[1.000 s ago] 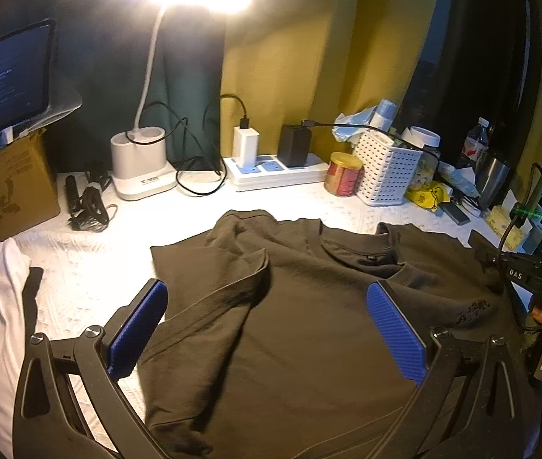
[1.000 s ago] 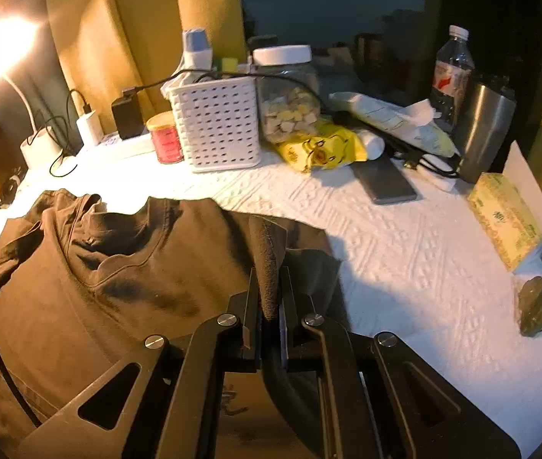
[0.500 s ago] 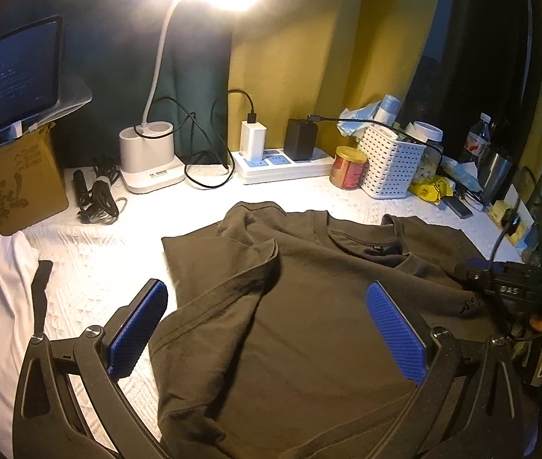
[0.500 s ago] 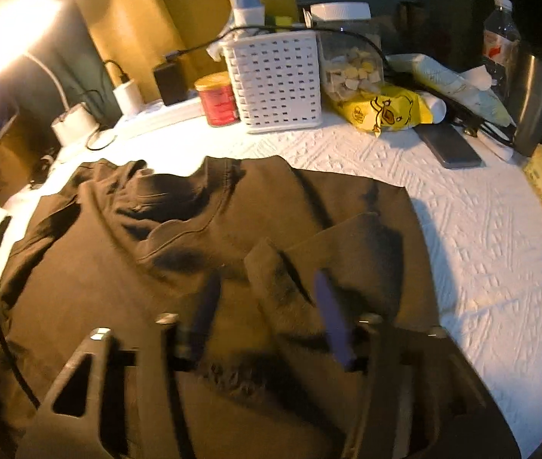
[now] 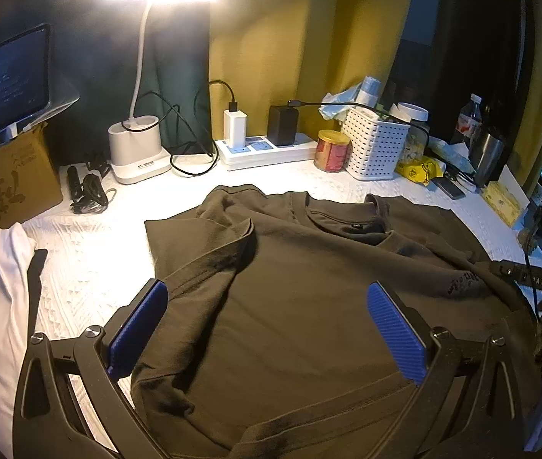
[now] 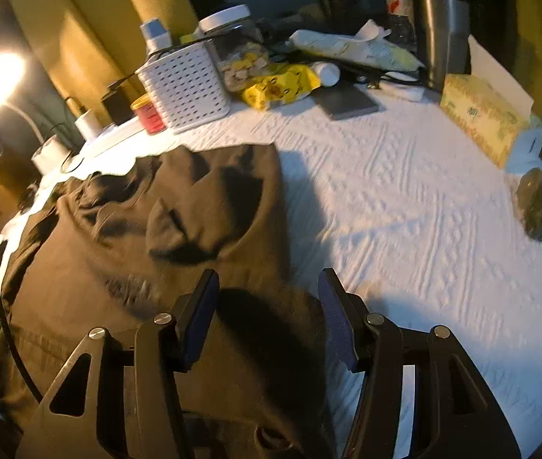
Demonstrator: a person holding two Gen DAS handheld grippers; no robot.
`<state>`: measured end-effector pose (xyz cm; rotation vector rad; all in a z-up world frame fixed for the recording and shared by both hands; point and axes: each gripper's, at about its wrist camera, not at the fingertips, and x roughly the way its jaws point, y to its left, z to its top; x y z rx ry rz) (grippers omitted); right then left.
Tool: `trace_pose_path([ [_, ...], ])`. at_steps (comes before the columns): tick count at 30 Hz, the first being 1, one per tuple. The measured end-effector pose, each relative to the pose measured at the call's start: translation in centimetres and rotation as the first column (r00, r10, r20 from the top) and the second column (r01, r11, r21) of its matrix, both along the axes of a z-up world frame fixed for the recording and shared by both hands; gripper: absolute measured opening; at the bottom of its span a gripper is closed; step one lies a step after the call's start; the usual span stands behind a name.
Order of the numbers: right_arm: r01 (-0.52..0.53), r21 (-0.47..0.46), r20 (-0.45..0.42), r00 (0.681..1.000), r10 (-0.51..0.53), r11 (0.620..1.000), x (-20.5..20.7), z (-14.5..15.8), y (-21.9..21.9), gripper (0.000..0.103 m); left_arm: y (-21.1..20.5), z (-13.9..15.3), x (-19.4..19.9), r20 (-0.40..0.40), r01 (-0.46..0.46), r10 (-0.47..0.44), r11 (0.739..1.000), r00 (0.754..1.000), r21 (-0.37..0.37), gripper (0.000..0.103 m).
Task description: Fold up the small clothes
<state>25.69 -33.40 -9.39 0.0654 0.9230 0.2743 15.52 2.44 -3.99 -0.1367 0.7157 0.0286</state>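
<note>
My right hand-held gripper point(image 6: 269, 315) has just been opening and stands wide, empty, over the shirt's point(image 6: 148, 267) folded right edge. My left hand-held gripper point(image 5: 267, 331) hangs wide over its middle. The shirt lies collar-away on the bench point(image 6: 404, 206), so the unfolded left sleeve is nearer my left.

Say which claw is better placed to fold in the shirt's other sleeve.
Probably left. The left claw hangs open over the shirt beside the unfolded sleeve; the right claw, open, sits at the opposite, already folded edge.
</note>
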Motion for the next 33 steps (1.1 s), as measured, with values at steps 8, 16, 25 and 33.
trace_pose_path([
  [8, -0.045, -0.016, 0.036, 0.998, 0.045, 0.999, -1.6, 0.0, 0.6, 0.01, -0.6, 0.1, -0.7, -0.005, 0.011, -0.011, 1.0, 1.0, 0.007, 0.102],
  [16, -0.061, -0.122, 0.154, 0.985, 0.08, 0.991, -4.0, 2.3, 2.7, 0.01, -0.1, 0.3, -1.8, 0.006, 0.007, -0.007, 1.0, 1.0, 0.006, 0.102],
  [25, -0.038, -0.164, 0.178, 0.982, 0.068, 0.986, -5.4, 2.0, 3.9, 0.008, 1.2, 0.0, -2.7, 0.007, 0.006, -0.006, 1.0, 1.0, -0.007, 0.102],
  [33, -0.202, -0.16, 0.038, 0.977, 0.211, 0.966, -6.1, -0.6, 8.3, 0.011, 3.1, -0.6, -3.5, 0.005, -0.003, 0.003, 1.0, 1.0, -0.025, 0.102],
])
